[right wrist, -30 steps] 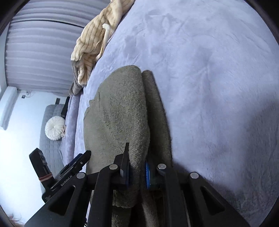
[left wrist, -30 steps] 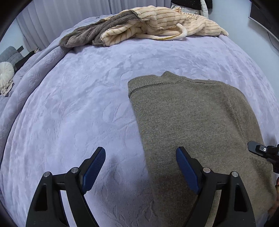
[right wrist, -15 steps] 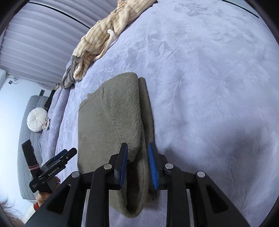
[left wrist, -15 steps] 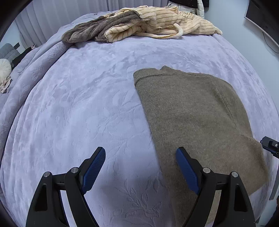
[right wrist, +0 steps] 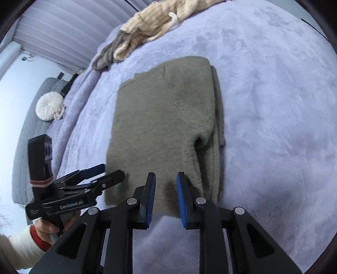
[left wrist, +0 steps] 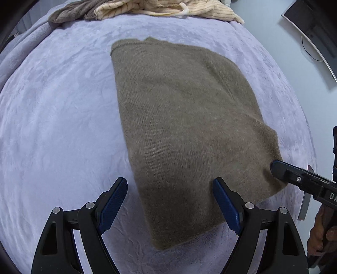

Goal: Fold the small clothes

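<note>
An olive-brown knit sweater [left wrist: 185, 126] lies folded flat on the lavender bedspread [left wrist: 52, 126]; it also shows in the right wrist view [right wrist: 160, 118], with a folded sleeve layer along its right side. My left gripper [left wrist: 169, 202] is open and empty, over the sweater's near left edge. My right gripper [right wrist: 166, 196] is partly open and empty, just over the sweater's near edge. The right gripper's tip [left wrist: 280, 168] shows by the sweater's right corner in the left wrist view. The left gripper [right wrist: 101, 175] shows at the sweater's left in the right wrist view.
A heap of cream striped and grey-brown clothes [left wrist: 147, 8] lies at the far end of the bed, also in the right wrist view [right wrist: 151, 27]. A grey sofa with a round white cushion [right wrist: 49, 106] stands left of the bed. A monitor [left wrist: 311, 25] is at the right.
My right gripper has opened and let go of the sweater's edge, which now lies flat. Both grippers have drawn back and risen slightly; the sweater is fully laid down.
</note>
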Demonstrator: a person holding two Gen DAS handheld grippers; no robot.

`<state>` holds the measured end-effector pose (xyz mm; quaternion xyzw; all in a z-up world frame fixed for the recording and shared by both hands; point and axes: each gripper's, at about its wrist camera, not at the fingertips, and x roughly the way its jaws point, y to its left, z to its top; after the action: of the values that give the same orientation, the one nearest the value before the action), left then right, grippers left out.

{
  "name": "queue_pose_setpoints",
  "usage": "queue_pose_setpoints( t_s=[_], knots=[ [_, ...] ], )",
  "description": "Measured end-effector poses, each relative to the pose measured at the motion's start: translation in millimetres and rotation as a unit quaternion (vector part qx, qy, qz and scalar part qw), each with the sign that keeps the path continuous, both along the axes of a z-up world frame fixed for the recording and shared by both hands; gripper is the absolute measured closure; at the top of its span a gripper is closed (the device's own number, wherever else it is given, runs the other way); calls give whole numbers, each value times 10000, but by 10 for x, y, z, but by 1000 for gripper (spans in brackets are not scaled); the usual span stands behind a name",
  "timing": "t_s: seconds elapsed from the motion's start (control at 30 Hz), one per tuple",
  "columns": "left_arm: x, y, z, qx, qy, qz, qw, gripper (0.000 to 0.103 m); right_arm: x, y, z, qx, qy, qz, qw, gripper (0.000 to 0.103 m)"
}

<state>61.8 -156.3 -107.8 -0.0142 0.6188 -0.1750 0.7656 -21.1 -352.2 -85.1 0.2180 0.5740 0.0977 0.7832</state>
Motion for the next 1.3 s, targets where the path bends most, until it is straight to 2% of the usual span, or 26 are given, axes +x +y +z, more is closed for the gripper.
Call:
queue_pose_setpoints(
  t_s=[0.03, 0.1, 0.13, 0.23, 0.4, 0.53, 0.63, 0.77, 0.9, 1.0, 1.1, 1.13, 1.2, 1.3],
  knots=[
    [-51, 3, -106, -14, 134, 0, 9999, 19, 1, -31, -80, -70, 98, -48, 9999, 85],
    [-141, 67, -284, -130, 349, 41, 9993, 19, -61, -126, -303, -248, 416, -157, 9987, 101],
    [-178, 108, -323, -239, 359, 66, 9990, 19, -97, -166, -367, -210, 468, -202, 9985, 103],
    [-223, 148, -323, -318, 293, -10, 9991, 19, -218, -277, -482, 27, 375, -309, 9988, 103],
    [-275, 182, -246, -106, 251, -101, 9996, 19, -261, -236, -419, -207, 300, -179, 9992, 103],
    [-293, 306, -153, -25, 319, -1, 9995, 19, -338, -271, -345, -231, 354, -390, 9983, 103],
    [-265, 357, 18, 182, 117, 59, 9997, 19, -358, -283, -227, -361, 392, -553, 9970, 103],
    [-124, 438, 242, 99, -213, 337, 9992, 19, -268, -268, 93, -489, -17, -532, 9974, 103],
    [35, 455, 189, 179, -200, 579, 9980, 19, -35, -220, 225, -497, -252, -391, 9977, 103],
    [33, 386, 47, 274, -75, 614, 9977, 19, 105, -94, 156, -743, -206, -98, 9970, 103],
    [-8, 401, -62, 275, -4, 607, 9978, 19, 191, -35, -130, -1234, 159, 50, 9922, 103],
    [-12, 396, -81, 251, 17, 615, 9978, 19, 199, -86, -256, -1209, 317, -10, 9922, 100],
    [-13, 393, -87, 242, 23, 623, 9978, 19, 190, -201, -320, -994, 397, -238, 9940, 88],
    [-19, 369, -103, 261, 17, 607, 9978, 19, 150, -291, -210, -941, 343, -419, 9941, 88]
  ],
)
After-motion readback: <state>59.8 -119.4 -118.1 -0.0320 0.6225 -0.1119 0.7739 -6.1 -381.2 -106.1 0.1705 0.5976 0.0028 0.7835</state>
